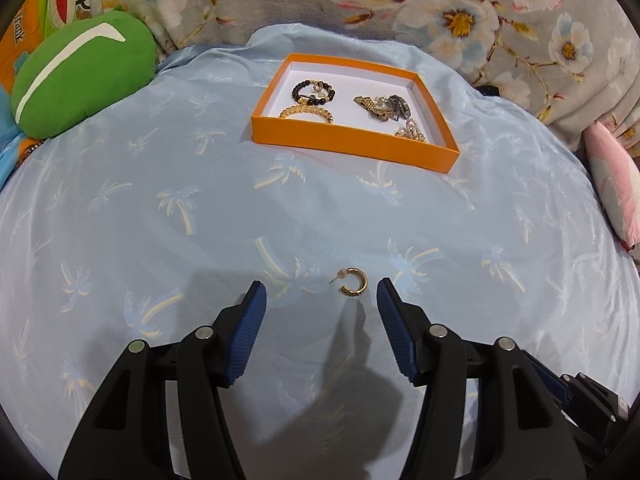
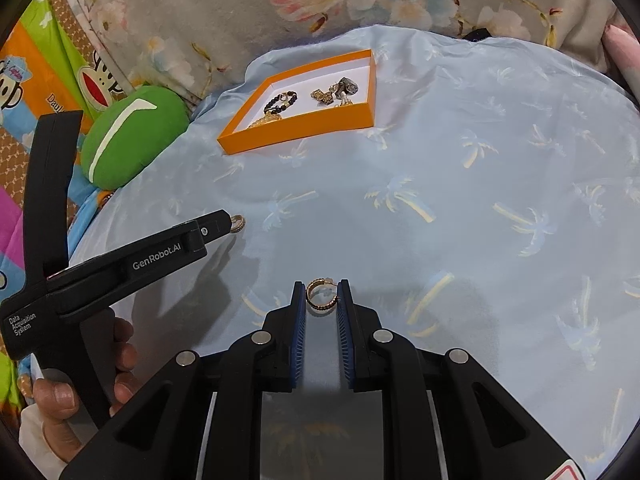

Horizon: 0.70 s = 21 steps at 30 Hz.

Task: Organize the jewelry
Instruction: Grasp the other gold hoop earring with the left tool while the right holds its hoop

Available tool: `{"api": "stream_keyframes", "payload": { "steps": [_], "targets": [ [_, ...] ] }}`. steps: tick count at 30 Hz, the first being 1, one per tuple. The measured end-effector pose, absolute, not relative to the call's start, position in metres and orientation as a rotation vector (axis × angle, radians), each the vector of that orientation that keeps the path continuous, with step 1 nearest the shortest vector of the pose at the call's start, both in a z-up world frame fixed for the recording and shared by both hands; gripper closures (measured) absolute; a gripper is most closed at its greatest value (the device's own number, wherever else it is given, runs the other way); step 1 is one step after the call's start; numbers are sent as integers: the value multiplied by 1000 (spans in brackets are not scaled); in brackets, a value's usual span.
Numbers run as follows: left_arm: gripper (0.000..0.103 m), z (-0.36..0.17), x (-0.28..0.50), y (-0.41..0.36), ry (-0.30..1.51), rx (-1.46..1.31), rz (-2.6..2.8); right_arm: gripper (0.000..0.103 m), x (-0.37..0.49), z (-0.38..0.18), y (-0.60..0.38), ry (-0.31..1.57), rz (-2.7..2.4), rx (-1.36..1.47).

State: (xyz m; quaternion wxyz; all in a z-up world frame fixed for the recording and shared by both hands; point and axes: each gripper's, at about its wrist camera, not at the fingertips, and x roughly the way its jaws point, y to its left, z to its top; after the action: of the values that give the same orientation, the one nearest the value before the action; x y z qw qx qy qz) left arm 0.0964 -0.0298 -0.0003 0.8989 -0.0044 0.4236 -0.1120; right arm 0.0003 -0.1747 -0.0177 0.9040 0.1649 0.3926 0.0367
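The right gripper point(image 2: 321, 286) is clamped on a gold hoop earring point(image 2: 321, 295), well short of the orange jewelry box point(image 1: 352, 142) on the palm-print cloth point(image 1: 160, 220). The left gripper point(image 1: 321, 290) hangs wide open around a second gold hoop earring point(image 1: 353, 282), also well short of that box

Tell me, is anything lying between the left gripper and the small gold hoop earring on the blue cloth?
Nothing visible. The left gripper is open, and the small gold hoop earring lies on bare blue cloth just ahead.
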Motion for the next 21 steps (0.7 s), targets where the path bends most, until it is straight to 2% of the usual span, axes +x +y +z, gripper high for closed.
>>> {"api": "stream_keyframes", "payload": {
  "steps": [7, 9, 10, 11, 21],
  "targets": [
    [49, -9, 103, -62, 875, 143, -189, 88, 1, -17, -175, 810, 75, 347],
    [69, -8, 105, -67, 869, 150, -200, 88, 1, -17, -175, 810, 74, 348],
    [73, -8, 105, -70, 865, 164, -203, 88, 1, -18, -176, 810, 74, 349],
    [84, -8, 104, -72, 863, 171, -212, 88, 1, -18, -176, 810, 73, 349],
    [84, 3, 93, -48, 877, 51, -268, 88, 0, -16, -178, 798, 68, 353]
  ]
}}
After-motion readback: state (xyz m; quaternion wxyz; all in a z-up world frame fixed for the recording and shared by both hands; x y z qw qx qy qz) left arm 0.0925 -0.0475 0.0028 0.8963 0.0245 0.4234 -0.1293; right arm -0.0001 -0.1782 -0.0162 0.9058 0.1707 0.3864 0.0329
